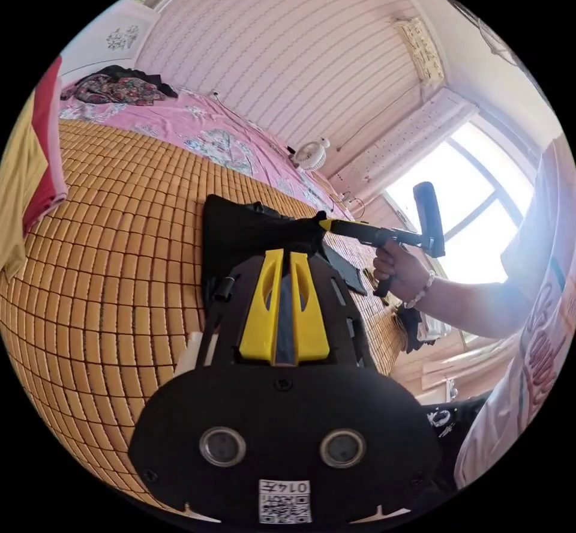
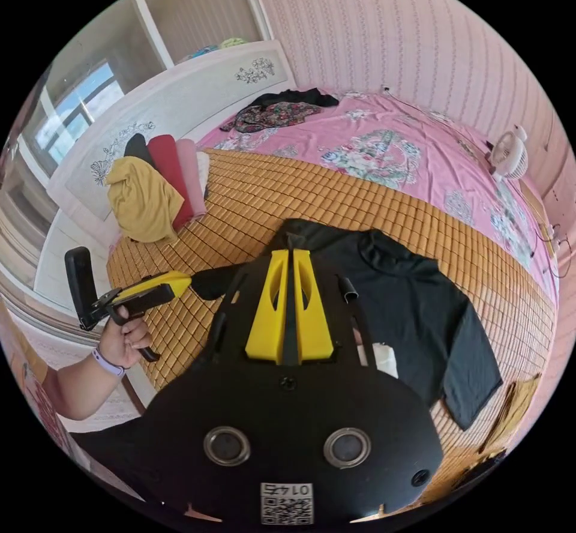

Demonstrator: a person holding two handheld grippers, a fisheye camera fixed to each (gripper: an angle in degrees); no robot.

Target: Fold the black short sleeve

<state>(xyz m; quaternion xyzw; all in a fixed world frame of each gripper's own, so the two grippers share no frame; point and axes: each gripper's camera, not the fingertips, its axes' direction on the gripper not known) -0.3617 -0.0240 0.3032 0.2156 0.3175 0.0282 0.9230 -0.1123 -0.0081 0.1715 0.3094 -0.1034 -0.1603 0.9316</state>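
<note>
The black short-sleeved shirt (image 2: 408,317) lay flat on the woven bamboo mat (image 2: 252,197) of the bed. My left gripper (image 2: 187,281) pinched the end of one sleeve, jaws pressed together on the cloth. My right gripper (image 2: 290,257) was also closed, on the shirt's edge I think. I judged I was beginning the first fold; next I must carry the sleeve inward over the body.
</note>
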